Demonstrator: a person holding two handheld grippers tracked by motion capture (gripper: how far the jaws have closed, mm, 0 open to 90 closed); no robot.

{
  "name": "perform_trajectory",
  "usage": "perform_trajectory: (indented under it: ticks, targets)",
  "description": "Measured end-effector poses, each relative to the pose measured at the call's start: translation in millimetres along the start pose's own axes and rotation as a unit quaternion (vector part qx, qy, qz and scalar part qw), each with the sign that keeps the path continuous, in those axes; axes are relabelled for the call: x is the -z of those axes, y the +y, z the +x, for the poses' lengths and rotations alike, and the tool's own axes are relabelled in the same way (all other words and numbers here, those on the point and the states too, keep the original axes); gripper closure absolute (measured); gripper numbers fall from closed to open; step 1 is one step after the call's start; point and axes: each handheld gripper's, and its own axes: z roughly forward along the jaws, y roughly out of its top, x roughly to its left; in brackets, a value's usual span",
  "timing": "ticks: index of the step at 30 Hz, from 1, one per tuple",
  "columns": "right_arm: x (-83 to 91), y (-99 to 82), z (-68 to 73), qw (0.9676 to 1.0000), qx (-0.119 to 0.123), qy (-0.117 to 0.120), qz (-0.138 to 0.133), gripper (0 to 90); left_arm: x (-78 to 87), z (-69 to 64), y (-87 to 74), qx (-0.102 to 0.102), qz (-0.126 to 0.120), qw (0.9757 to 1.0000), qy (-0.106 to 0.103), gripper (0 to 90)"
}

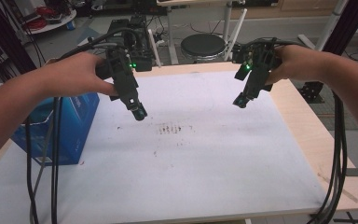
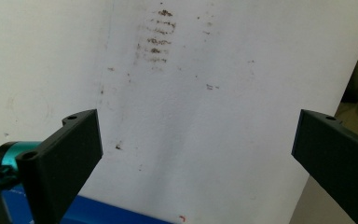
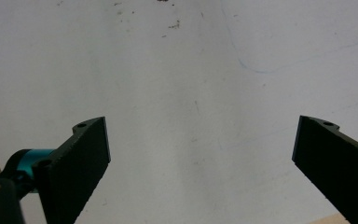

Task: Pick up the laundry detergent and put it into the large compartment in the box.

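Both claws released, jaws wide, nothing held. Left gripper point(image 1: 140, 113) and right gripper point(image 1: 240, 101) hovering over white sheet point(image 1: 205, 158). Nearest thing: blue box point(image 1: 74, 126), left table edge, just beside left gripper. Probably light, stiff cardboard; best pinched across top edge.

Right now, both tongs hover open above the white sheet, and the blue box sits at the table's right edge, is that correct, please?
Not quite: the blue box sits at the table's left edge, as the high view shows. The left tongs and right tongs do hover open above the white sheet.
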Motion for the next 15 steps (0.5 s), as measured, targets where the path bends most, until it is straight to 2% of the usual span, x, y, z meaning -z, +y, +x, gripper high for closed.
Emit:
perform_trajectory:
  ticks: [15]
  targets:
    - [-1.0,0.1,0.4,1.0,0.001,0.001,0.002,3.1,-0.2,1.2,-1.9,0.002,0.001,1.0,0.002,1.6]
